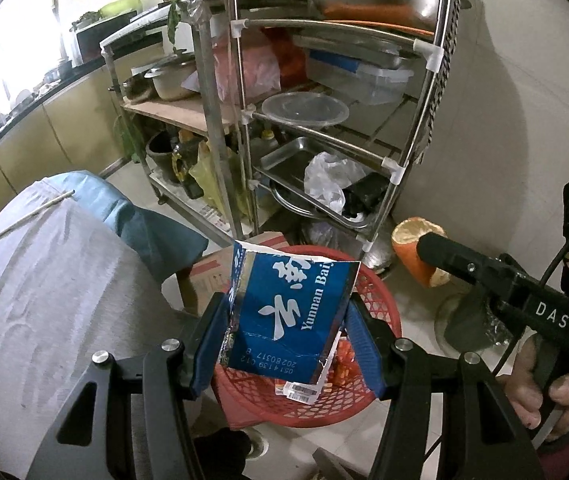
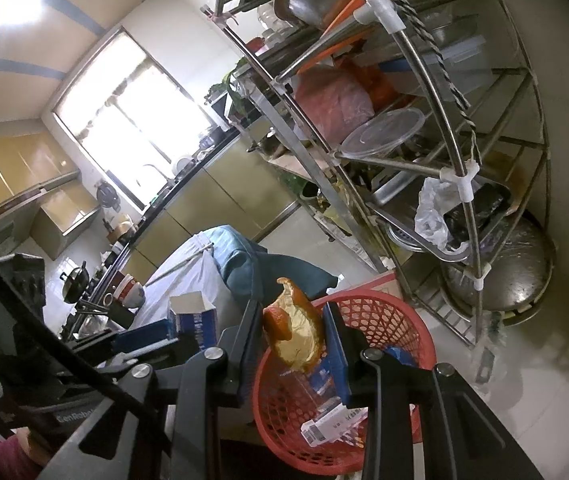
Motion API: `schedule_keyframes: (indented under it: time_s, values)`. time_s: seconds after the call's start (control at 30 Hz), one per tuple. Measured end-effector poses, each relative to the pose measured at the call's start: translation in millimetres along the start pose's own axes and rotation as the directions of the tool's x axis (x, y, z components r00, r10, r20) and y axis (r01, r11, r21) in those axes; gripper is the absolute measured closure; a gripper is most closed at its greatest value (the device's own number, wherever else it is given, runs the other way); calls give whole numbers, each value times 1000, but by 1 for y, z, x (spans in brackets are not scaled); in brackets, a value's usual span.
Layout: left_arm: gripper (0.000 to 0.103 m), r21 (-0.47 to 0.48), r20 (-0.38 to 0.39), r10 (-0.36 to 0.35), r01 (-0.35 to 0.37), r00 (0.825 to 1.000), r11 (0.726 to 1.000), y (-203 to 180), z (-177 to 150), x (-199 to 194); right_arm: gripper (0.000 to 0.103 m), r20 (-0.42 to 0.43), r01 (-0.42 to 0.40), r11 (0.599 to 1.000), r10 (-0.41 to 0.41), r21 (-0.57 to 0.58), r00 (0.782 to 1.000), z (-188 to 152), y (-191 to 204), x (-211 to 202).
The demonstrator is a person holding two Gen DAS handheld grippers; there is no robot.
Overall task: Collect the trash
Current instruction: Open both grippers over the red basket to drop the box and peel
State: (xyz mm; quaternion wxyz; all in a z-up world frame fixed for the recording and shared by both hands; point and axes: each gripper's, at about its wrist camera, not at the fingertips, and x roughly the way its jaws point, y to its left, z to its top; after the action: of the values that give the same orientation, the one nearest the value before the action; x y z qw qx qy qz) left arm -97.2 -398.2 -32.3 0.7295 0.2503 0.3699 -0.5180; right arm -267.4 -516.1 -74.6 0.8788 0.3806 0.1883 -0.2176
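Note:
My left gripper [image 1: 284, 316] is shut on a blue toothpaste box [image 1: 284, 312] with white lettering and holds it upright above the red mesh basket [image 1: 380, 304]. My right gripper [image 2: 292, 332] is shut on a piece of orange peel [image 2: 296, 332] and holds it over the same basket [image 2: 400, 328]. The peel [image 1: 416, 256] and the right gripper's fingers [image 1: 456, 258] also show at the right of the left wrist view. The blue box [image 2: 196, 322] shows at the left of the right wrist view. The basket holds other cartons and scraps [image 2: 332, 424].
A metal shelf rack [image 1: 244, 128] with pans, trays, containers and bags stands right behind the basket. A table under a grey cloth [image 1: 56, 300] with a chopstick [image 1: 24, 218] is to the left. A cardboard box [image 1: 208, 272] sits on the floor.

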Motion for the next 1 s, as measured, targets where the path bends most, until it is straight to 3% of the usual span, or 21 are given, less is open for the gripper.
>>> schedule_keyframes:
  time_s: [0.43, 1.0]
  values:
    - [42, -19, -21, -69, 68, 997, 997, 2, -2, 12, 69, 2, -22, 1000, 22, 12, 1000, 5, 3, 9]
    - [42, -29, -29, -91, 90, 995, 996, 8, -3, 14, 65, -47, -22, 999, 24, 43, 999, 7, 3, 21]
